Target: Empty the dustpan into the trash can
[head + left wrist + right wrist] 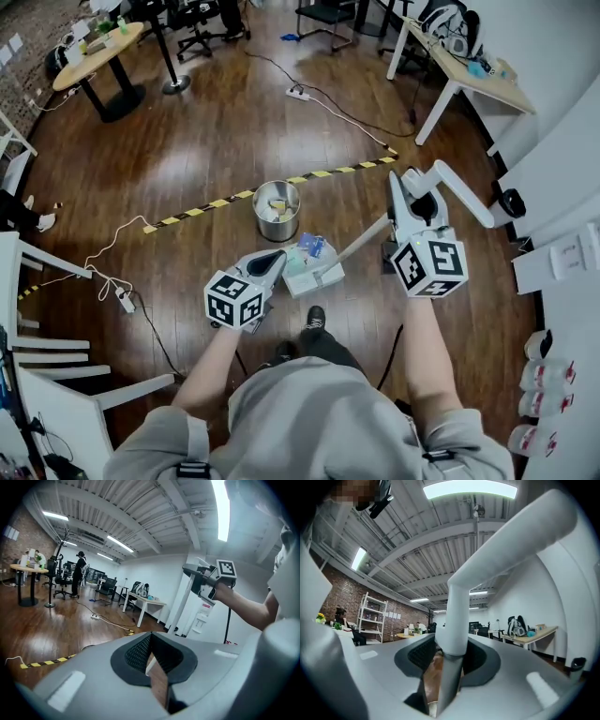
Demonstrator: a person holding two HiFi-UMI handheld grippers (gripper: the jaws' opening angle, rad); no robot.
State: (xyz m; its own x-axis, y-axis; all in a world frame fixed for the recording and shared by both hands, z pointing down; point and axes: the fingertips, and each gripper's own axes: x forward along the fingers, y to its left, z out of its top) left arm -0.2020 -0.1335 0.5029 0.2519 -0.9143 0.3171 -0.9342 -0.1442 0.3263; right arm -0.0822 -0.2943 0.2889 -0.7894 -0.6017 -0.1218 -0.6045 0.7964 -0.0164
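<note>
Dustpan (pixel 314 267): one, on the floor (pixel 216 141) near its front edge, just ahead of the person's shoe, with litter in its tray.

From the left, one white rack (pixel 47 370) fills the floor's front-left corner. One power strip (pixel 124 300) lies beside it with its cords.

There are two grippers. The left gripper (pixel 274 260) hangs just left of the dustpan, jaws pressed together with nothing seen between them.

Just behind the dustpan stands one open steel can (pixel 277 211) with scraps inside. One striped tape line (pixel 202 208) crosses the floor and passes just behind the can.

The dustpan's one long white handle (pixel 361 242) slants up to the right into the right gripper (pixel 415 195), whose jaws are clenched on it. White wall panels close off the floor's right edge.

Behind the can, bare boards run wide to one round table (pixel 94 52) in the back-left corner and one desk (pixel 469 70) at back right. A second power strip (pixel 298 92) lies between them.
</note>
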